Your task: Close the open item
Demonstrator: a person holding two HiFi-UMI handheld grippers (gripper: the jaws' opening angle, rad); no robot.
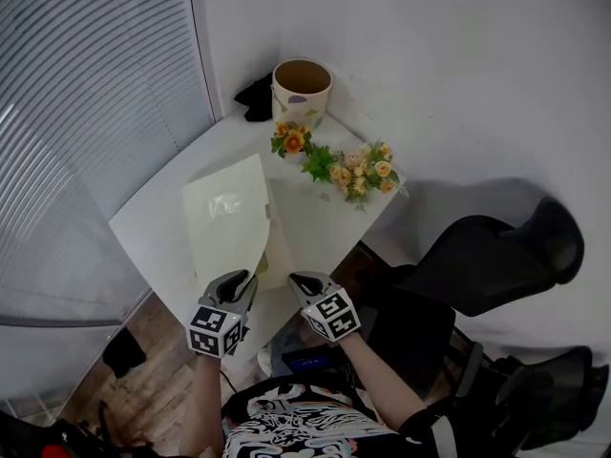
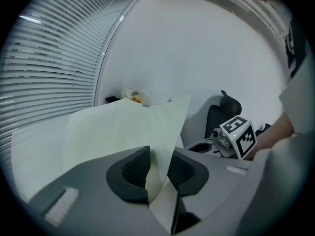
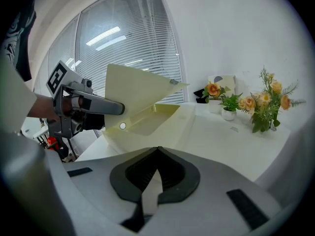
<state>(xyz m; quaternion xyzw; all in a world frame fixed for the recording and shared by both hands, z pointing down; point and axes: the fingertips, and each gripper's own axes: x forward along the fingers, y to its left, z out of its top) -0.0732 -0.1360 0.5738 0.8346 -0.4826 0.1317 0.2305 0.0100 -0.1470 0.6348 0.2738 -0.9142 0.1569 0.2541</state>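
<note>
The folder (image 1: 279, 248) lies open on the near half of the table (image 1: 158, 219), its near end close to the corner in front of the person. Its cover (image 1: 227, 219) stands tilted up off the lower leaf rather than lying flat.

The cover is up because the left gripper (image 1: 242, 282) has it. In the left gripper view the pale sheet (image 2: 123, 132) runs straight between the two pads, which are clamped on its near edge. Holding at that free edge gives the most leverage to swing the cover over on its fold.

The right gripper (image 1: 304, 281) hovers just beside the folder's near right edge. Its jaws are pressed together at the tips with nothing between them. It looks placed to steady the lower leaf or to press the cover down once it lands.

The right gripper view shows a small round stud (image 3: 122, 126) on the lower leaf, under the raised cover (image 3: 140, 88). This is probably the fastener the cover must meet.

The cup (image 1: 302, 88) and flowers (image 1: 349, 170) sit along the far edge, well apart from the folder, so the cover's swing is unobstructed. Closing is not yet done.
</note>
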